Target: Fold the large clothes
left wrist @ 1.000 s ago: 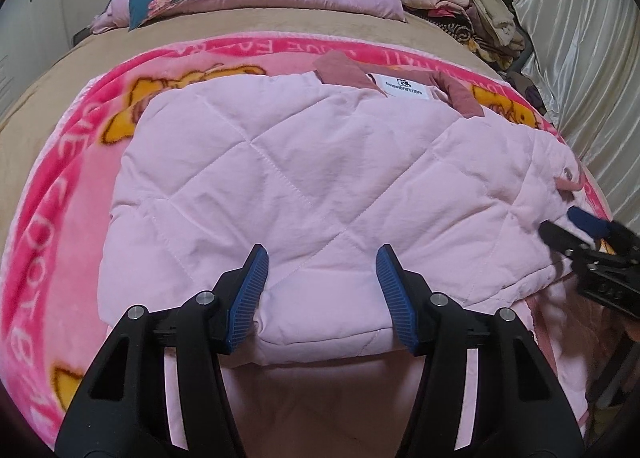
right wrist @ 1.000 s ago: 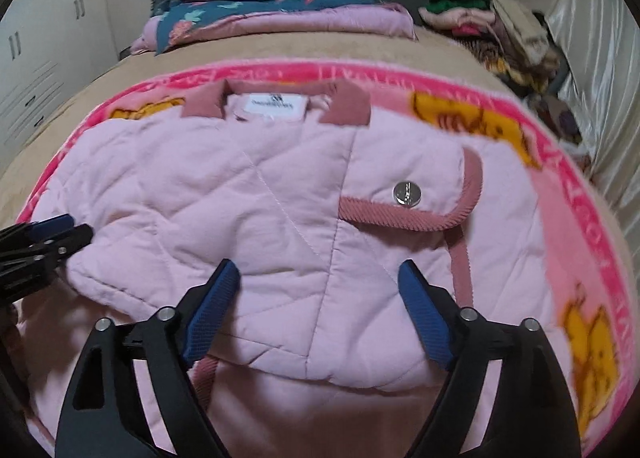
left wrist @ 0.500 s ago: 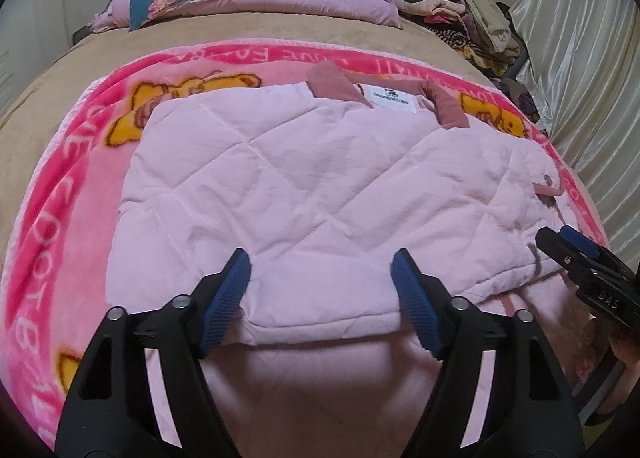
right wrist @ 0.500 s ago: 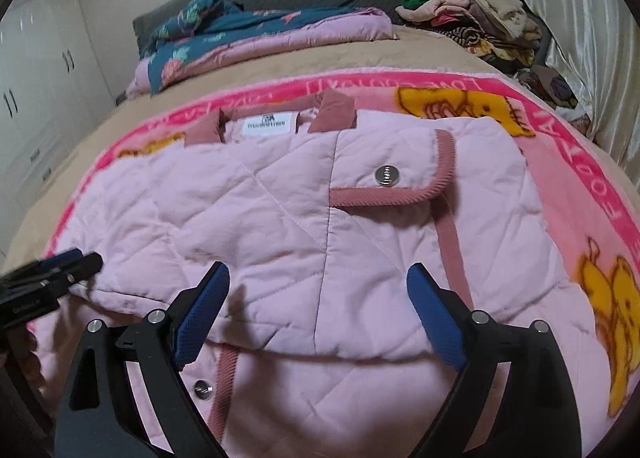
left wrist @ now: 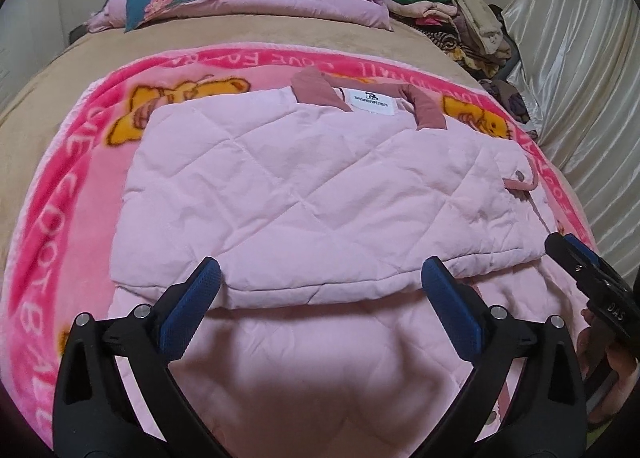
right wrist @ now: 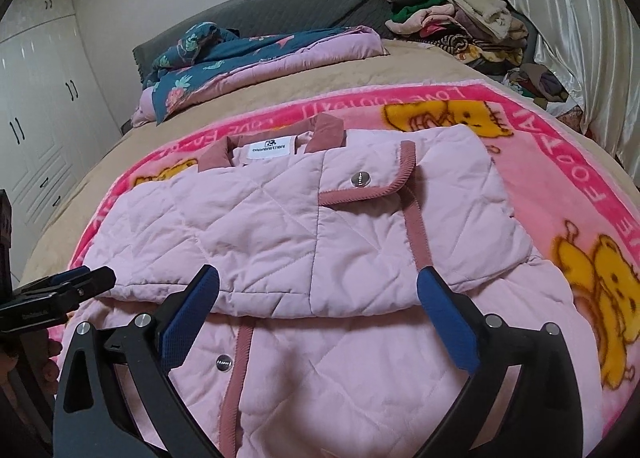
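1. Left hand-held gripper (left wrist: 320, 290): its jaws are opening and stand wide above the near folded edge of the jacket (left wrist: 304, 186); cloth lies below the gap, but the pads press on nothing.
2. Right hand-held gripper (right wrist: 318, 290): its jaws are likewise opening, wide, above the same fold line; the pads do not touch the cloth. In the left wrist view this gripper enters at the right edge, cut off by the frame, with part of a hand (left wrist: 612, 362) behind it.
3. Jacket, pink and quilted: it lies on the blanket (left wrist: 68, 194), its far part doubled back toward the viewer, leaving a straight fold edge just beyond the fingertips. The lower layer runs under both grippers and out of view at the bottom.
4. Jacket details: collar (right wrist: 328, 132) and label (right wrist: 266, 148) at the far edge; a snap (right wrist: 360, 179) on a trimmed flap.
5. Open room: bare blanket borders the jacket left, right and beyond; its lettering is only partly legible.
6. Bed (right wrist: 304, 84): tan cover past the blanket, then a folded quilt (right wrist: 256, 58).
7. Clothes pile (right wrist: 460, 24): far right corner beside a curtain (right wrist: 572, 18); single items are indistinct.
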